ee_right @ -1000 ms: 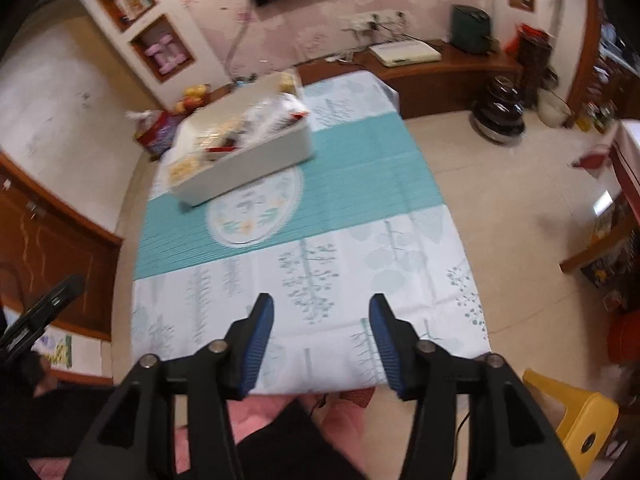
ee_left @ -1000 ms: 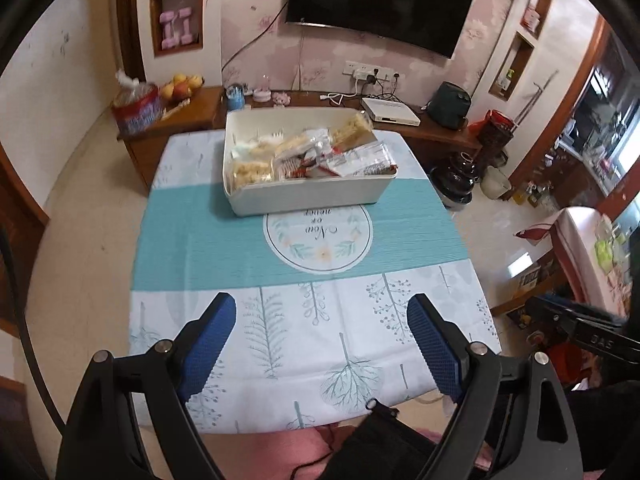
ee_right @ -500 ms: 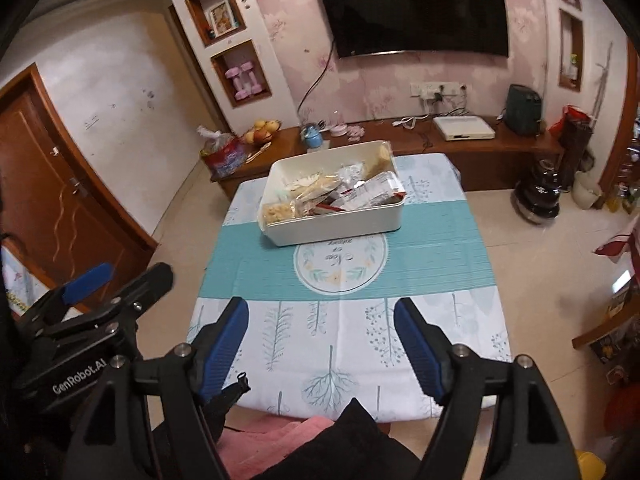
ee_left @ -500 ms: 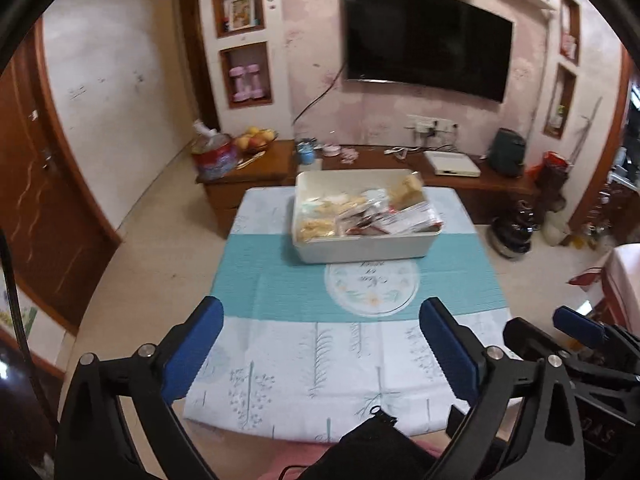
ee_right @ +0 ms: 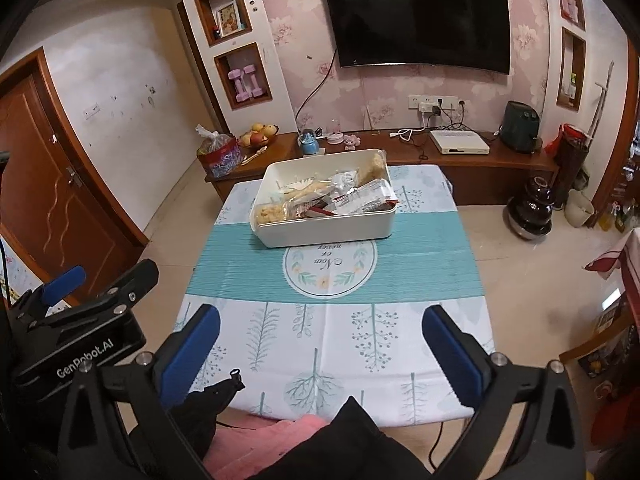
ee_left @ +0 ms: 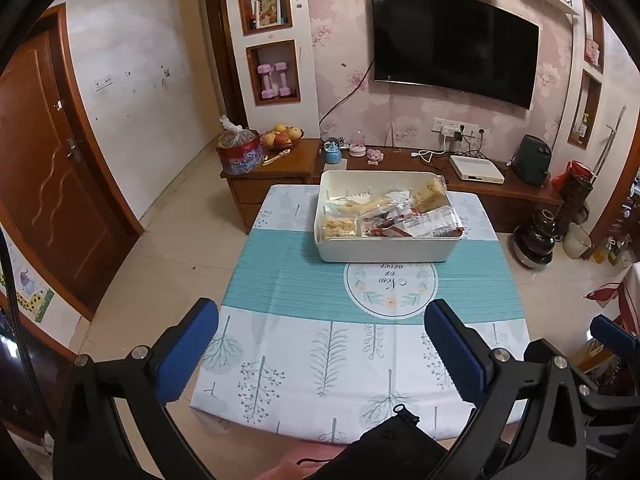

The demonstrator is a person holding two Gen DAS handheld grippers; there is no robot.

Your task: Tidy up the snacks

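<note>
Well apart from the snack box (ee_left: 386,246), both tools open over the table's near edge (ee_right: 320,412).

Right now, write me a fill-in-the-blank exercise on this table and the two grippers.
1. The snack packets lie inside a white ____ on the tablecloth.
2. That container's near edge overlaps the tablecloth's round ____.
3. Between the fingers of the left gripper there is ____.
4. The right gripper, whose jaws are opening, has pads coloured ____.

Missing words: bin; emblem; nothing; blue
</note>
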